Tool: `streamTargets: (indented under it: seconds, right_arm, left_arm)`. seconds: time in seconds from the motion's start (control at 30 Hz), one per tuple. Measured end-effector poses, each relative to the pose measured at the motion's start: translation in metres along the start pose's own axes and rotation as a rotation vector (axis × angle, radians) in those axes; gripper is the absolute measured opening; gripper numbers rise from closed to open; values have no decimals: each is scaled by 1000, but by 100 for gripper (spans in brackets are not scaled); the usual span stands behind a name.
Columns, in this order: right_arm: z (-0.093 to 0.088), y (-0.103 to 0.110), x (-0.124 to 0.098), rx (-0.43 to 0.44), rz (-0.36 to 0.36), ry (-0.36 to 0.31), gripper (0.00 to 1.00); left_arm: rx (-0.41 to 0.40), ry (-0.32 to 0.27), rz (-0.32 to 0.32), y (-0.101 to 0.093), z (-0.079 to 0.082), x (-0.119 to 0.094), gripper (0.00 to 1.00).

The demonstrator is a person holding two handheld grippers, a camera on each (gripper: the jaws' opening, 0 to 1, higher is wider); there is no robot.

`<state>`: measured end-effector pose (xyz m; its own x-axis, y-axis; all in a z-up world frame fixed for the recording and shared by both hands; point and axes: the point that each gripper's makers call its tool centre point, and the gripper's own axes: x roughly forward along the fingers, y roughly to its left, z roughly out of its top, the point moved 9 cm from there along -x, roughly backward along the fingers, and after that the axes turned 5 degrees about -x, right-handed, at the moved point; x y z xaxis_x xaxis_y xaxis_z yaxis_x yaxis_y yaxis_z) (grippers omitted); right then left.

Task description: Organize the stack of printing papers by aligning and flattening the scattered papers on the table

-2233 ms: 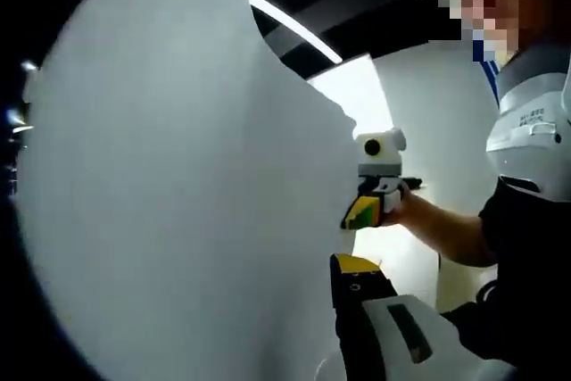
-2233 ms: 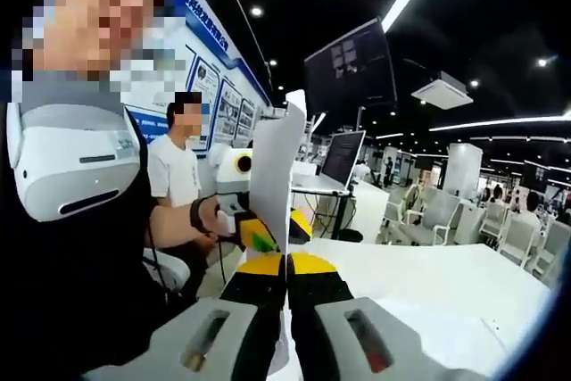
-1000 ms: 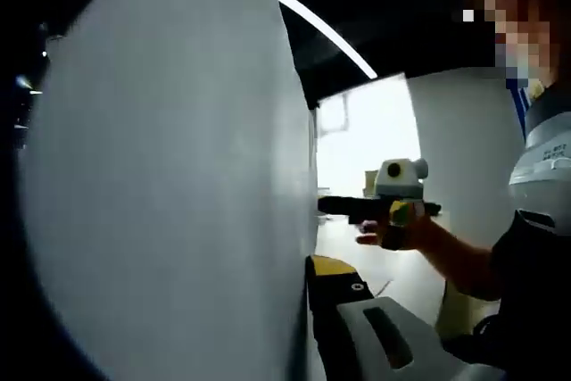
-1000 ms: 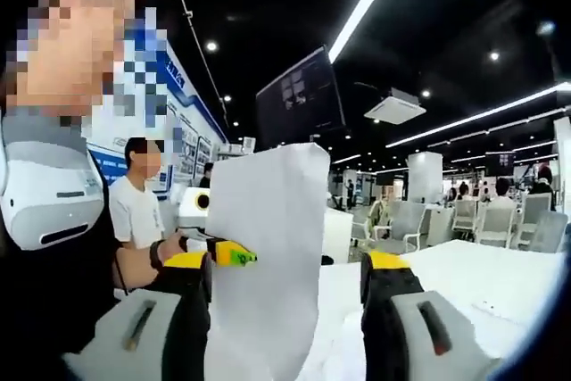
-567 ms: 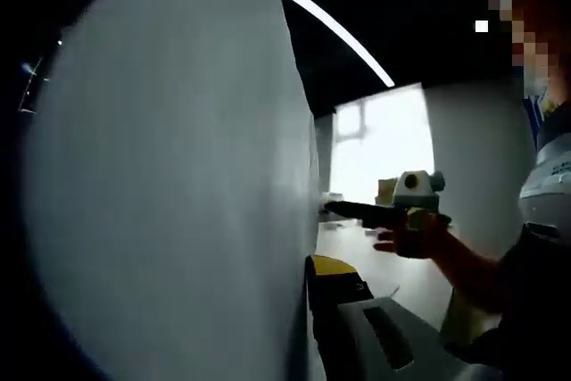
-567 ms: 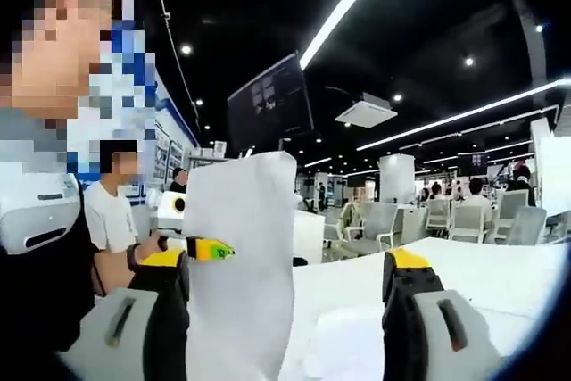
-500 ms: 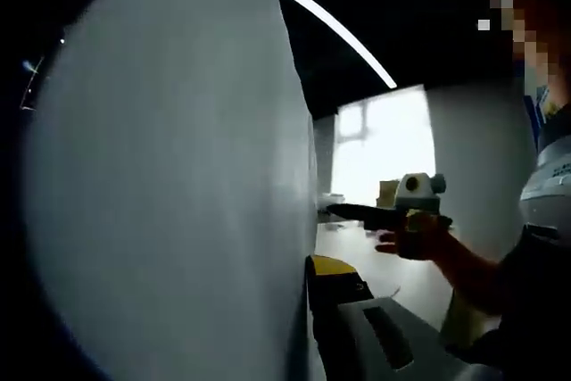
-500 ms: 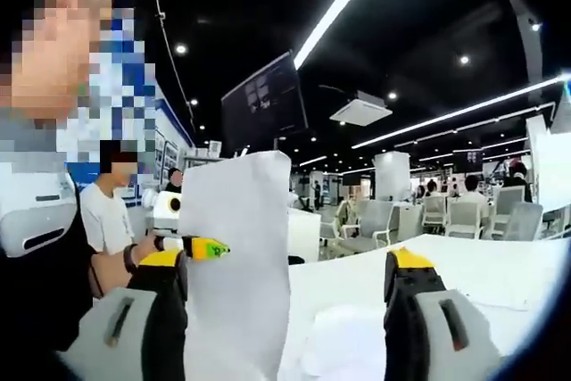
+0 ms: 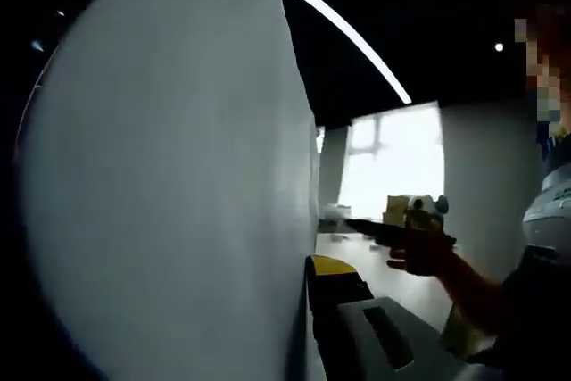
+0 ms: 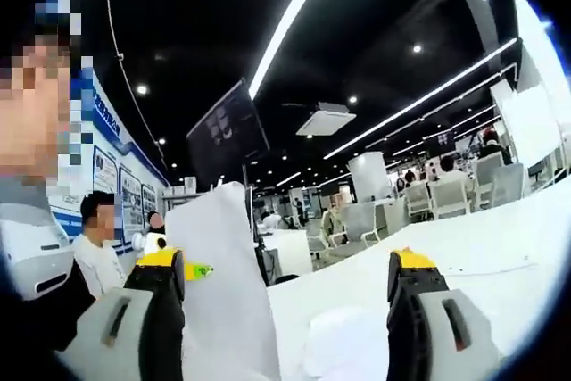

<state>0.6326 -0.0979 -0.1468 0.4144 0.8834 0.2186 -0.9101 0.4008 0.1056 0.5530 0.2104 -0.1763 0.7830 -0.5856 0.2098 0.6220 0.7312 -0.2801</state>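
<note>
A white sheet of paper point(image 9: 169, 185) stands upright, close in front of the left gripper view. My left gripper point(image 9: 308, 270) is shut on its edge; one yellow-tipped jaw shows beside the sheet and the other is hidden behind it. In the right gripper view the same sheet point(image 10: 219, 283) rises at lower left, with the left gripper's yellow-green tip point(image 10: 198, 269) at its edge. My right gripper point(image 10: 287, 261) is open, its jaws wide apart and nothing between them. It also appears held in a hand, a little right of the sheet, as the right gripper point(image 9: 379, 230).
A white table point(image 10: 482, 238) stretches to the right, with loose white papers point(image 10: 343, 345) lying low between the jaws. Behind stand chairs, seated people, a hanging monitor point(image 10: 227, 136) and ceiling light strips. A person in a white shirt point(image 10: 94, 260) is at left.
My right gripper, shut on the sheet 2.2 s ago, has let go, opened wide and drawn away to the right. The left gripper keeps hold of the sheet. The right gripper view has tilted upward.
</note>
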Motion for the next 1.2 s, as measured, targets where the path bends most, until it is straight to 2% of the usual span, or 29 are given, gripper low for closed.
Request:
streamTargets:
  seconds: [0.1,0.4,0.6,0.77,1.07,1.2]
  right_arm:
    - [1,-1,-1,2,-9,-2,90]
    - [-5,-2,-3,-36,-42,57,90]
    - [-9,-2,-4,-40,-49,78,90]
    - [-16,-4,-6,-83,-90,136,88]
    - [-18,-3,-8,-91,-114,145,86]
    - [-20,-6,-8,-118,-135,173,85]
  left_arm:
    - [-9,-9,11,2,0,0,6]
    - [-86,-59,52,15,-2,-4,6]
    - [-96,-79,76,19,-3,-6,6]
    - [-116,-70,71,23,-6,-5,6]
    - [-124,-88,75,25,-6,-5,6]
    - [-122,-91,67,24,-6,-5,6]
